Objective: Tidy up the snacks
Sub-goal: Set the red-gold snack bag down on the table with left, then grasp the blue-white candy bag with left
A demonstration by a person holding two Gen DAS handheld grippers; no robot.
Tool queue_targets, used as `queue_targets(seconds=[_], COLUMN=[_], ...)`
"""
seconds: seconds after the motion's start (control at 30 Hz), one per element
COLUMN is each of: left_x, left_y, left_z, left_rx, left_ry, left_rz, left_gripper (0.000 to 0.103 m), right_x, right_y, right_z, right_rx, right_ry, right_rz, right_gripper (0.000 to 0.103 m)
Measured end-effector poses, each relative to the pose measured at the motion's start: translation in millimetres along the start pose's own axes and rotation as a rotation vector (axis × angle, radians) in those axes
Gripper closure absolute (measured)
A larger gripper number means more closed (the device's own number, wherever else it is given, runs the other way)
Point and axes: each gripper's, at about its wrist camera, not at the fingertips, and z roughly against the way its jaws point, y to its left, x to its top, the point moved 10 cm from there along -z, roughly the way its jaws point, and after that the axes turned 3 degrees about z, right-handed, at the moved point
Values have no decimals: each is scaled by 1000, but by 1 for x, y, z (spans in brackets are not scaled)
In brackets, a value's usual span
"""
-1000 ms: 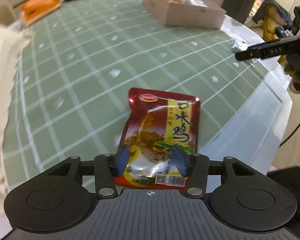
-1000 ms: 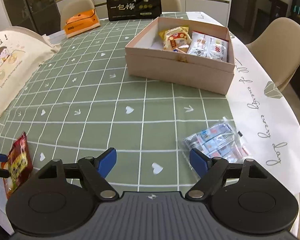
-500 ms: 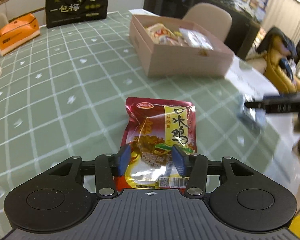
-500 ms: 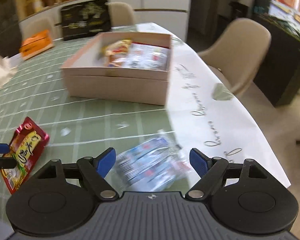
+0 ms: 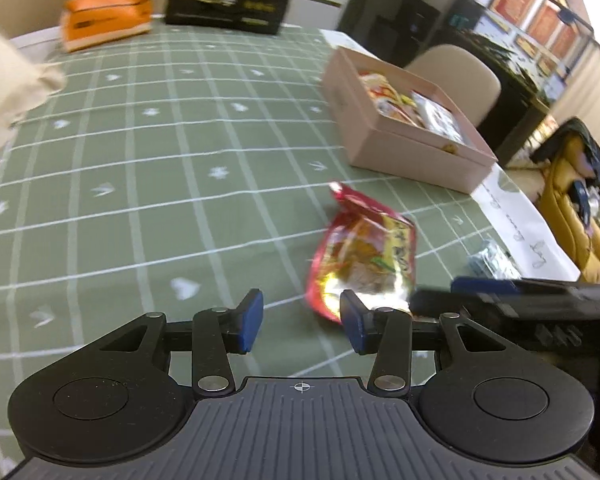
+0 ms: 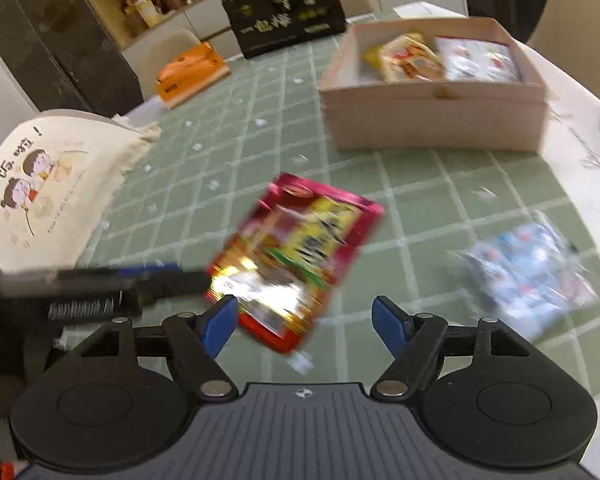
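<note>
Left wrist view: left hand-held gripper angled down at bench, jaws closing, empty.
Right hand-held gripper: jaws narrowing, apart, empty; red snack pouch just ahead.

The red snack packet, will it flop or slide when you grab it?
The red packet will probably bend, since its top edge already looks curled. Its foil is shiny, so it may slip between pads. It looks thin and flat, so it is likely light.

glossy foil snack pkt, matt cardboard box

Green checked table with box, red packet, clear packet
</note>
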Motion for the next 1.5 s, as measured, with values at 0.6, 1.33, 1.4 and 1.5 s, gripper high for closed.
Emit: queue_targets(seconds=[0.6,1.33,1.4,1.5], left_x=[-20,35,21,-1], left_y=[-80,-206,-193,-171], left_z=[-20,-133,-121,-105], left_rx=[-230,-329,-324,-331], left_ry=[137,257,272,336], left_rz=[-120,-584,-622,-629], left_gripper=[55,67,67,65], right_x=[-6,-76,-82,-87], right_y=[-147,-116,-107,-106], right_z=[34,93,84,80], right_rx=[-200,-220,-237,-248], right_ry=[-94,-103,-79,-70], right_rz=[-250,-262,-218,-205], right_gripper=[49,44,44,43])
